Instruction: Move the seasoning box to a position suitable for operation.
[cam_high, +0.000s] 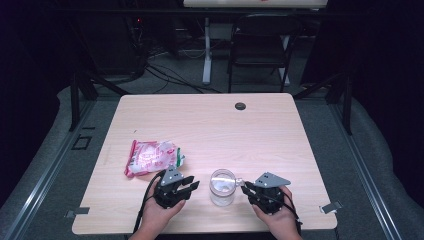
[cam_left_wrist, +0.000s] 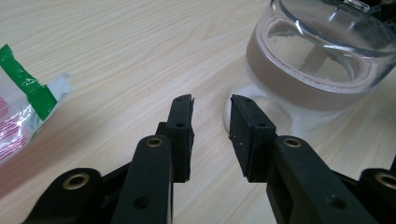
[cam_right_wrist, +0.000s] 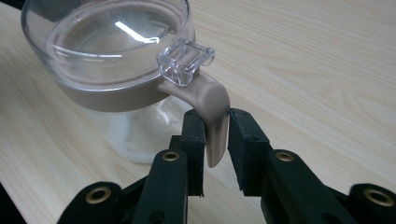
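Observation:
A clear glass jar (cam_high: 222, 186) with a clear lid and a beige seal ring stands near the table's front edge, between my two grippers. It holds a white powder low down (cam_left_wrist: 261, 112). My left gripper (cam_high: 192, 186) is open just left of the jar; its jaws (cam_left_wrist: 211, 105) point at the jar's base with nothing between them. My right gripper (cam_high: 245, 187) sits at the jar's right side. In the right gripper view the jar's beige latch lever (cam_right_wrist: 212, 121) hangs between the jaws (cam_right_wrist: 215, 116), against the left pad, with a thin gap at the other pad lower down.
A red, white and green plastic packet (cam_high: 150, 157) lies on the wooden table (cam_high: 210, 125) behind my left gripper; its corner (cam_left_wrist: 23, 107) shows in the left gripper view. A black grommet (cam_high: 240, 106) sits at the table's far edge. A dark chair (cam_high: 262, 45) stands beyond.

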